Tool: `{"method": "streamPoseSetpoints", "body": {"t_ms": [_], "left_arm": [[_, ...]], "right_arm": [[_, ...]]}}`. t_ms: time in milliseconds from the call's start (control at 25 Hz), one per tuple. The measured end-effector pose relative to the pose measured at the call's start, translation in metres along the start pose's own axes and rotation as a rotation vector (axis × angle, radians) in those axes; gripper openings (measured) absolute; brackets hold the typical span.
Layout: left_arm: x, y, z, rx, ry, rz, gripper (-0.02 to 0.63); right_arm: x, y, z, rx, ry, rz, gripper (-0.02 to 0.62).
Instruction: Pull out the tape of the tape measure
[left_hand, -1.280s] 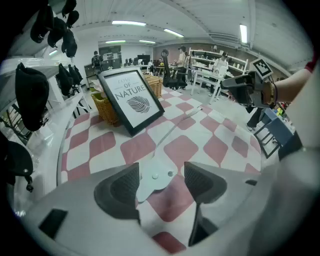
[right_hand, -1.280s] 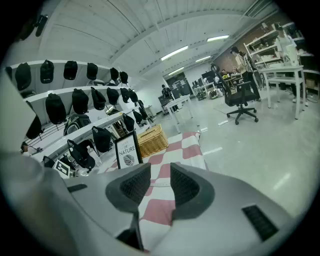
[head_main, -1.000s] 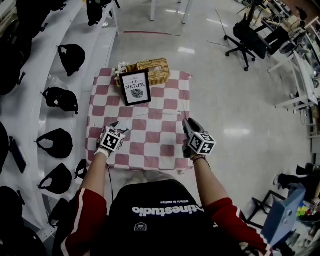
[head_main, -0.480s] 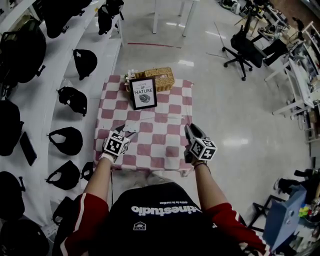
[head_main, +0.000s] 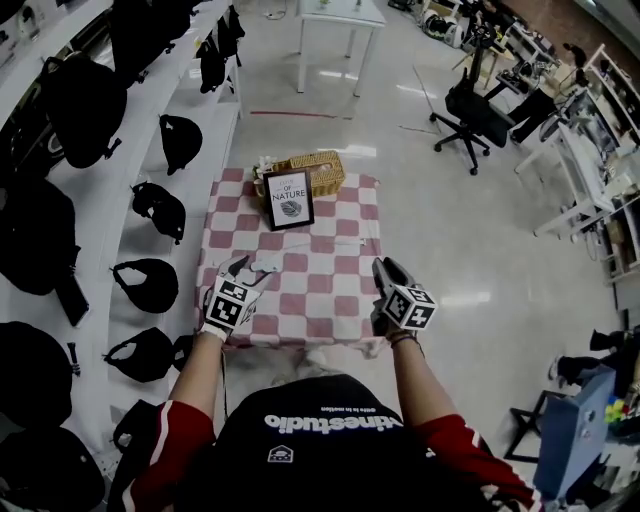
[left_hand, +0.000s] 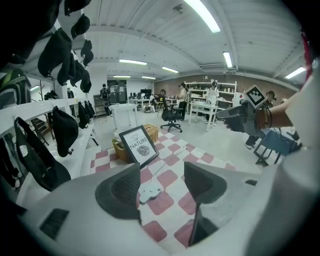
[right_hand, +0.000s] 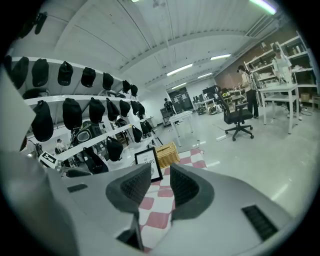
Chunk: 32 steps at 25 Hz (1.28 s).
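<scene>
A small white tape measure (head_main: 263, 264) lies on the red-and-white checked tablecloth (head_main: 330, 300), left of centre. In the left gripper view the tape measure (left_hand: 149, 191) sits on the cloth just beyond the jaws, and a pale strip runs from it toward the framed sign. My left gripper (head_main: 236, 266) hovers over the near left of the table, open, with nothing between its pads. My right gripper (head_main: 384, 268) is at the near right edge. Its jaws are closing a little with nothing between them; they point at the sign and basket.
A framed "Nature" sign (head_main: 290, 198) stands at the table's far side in front of a wicker basket (head_main: 312, 171). White shelves with black caps and bags (head_main: 160, 210) run along the left. Office chairs (head_main: 470, 110) and desks stand on the shiny floor at the right.
The head view has pulled back and shows more of the room. Both grippers stay near the table's front edge, the left one close to the tape measure.
</scene>
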<state>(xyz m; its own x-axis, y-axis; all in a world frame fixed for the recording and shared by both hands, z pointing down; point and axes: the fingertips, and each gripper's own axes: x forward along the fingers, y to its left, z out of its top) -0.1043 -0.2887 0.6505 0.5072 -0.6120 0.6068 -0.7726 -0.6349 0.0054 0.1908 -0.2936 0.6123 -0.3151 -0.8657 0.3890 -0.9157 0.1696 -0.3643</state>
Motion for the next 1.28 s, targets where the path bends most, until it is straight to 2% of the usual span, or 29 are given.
{"method": "streamPoseSetpoints", "body": {"t_ms": [120,280,600,800,1000,1280], "left_arm": [[-0.019,-0.002,0.015,-0.022,-0.062,0.008,0.276],[-0.049,-0.008,0.035,-0.009,-0.148,0.016,0.276],[-0.111,-0.025,0.072,-0.008,-0.301,0.010,0.276],[-0.140,-0.039,0.079,-0.072,-0.374,-0.024,0.276],[-0.172,-0.048,0.091,-0.101,-0.442,-0.030,0.276],[-0.218,-0.052,0.123,-0.058,-0.541,0.011,0.273]], "right_arm": [[-0.015,0.011,0.008,-0.028,-0.015,-0.001,0.110],[-0.036,0.028,0.013,-0.060,-0.043,-0.002,0.110],[-0.080,0.063,0.029,-0.069,-0.111,0.009,0.110],[-0.105,0.080,0.039,-0.090,-0.149,0.014,0.110],[-0.134,0.101,0.057,-0.093,-0.204,0.036,0.110],[-0.167,0.127,0.089,-0.136,-0.289,0.045,0.109]]}}
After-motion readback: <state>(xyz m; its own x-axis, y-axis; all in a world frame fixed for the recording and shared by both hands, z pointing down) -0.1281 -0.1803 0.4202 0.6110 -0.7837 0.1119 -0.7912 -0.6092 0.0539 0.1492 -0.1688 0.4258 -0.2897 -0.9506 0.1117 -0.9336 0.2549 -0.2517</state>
